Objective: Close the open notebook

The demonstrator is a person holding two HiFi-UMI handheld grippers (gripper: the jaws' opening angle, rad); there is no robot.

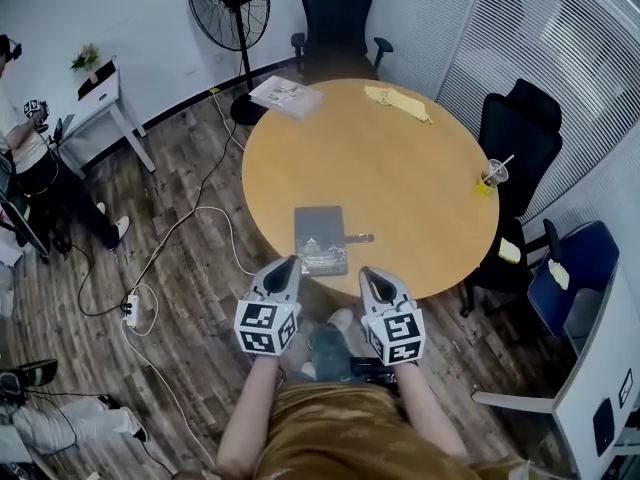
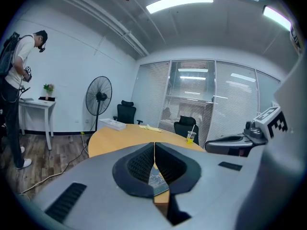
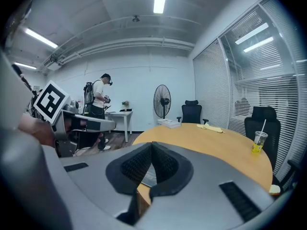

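A: Start at the tongs. What are they doing?

B: Both are clenched on nothing. In the left gripper view the left gripper (image 1: pixel 289 261) has its pads pressed flat together, with only a sliver of the notebook (image 2: pixel 158 180) showing beyond them. The right gripper view shows the right gripper (image 1: pixel 369 272) shut the same way.

A: Where do they hang?

B: Side by side just off the near rim of the table (image 1: pixel 420 168), tips tilted a little downward, flanking the notebook's near end. I'd judge that as a waiting pose: close enough to reach in, yet clear of the cover.

A: And the notebook itself?

B: It lies flat on the table close to the near edge, straight ahead of the person. In the head view the notebook (image 1: pixel 320 230) reads as one dark slab, with no pale pages and no second leaf spread beside it. So it looks closed, as the task wants. What shut it, this moment cannot say.

A: Anything touching it?

B: A short dark piece (image 1: pixel 359 237) juts from its right edge. Pen or strap, I can't tell.

A: Further out?

B: There's a cup (image 1: pixel 491 176) with a straw near the right rim, and a yellow cloth (image 1: pixel 398 102) and a book (image 1: pixel 286 96) at the far side. All sit well apart from the notebook, so nothing crowds it.
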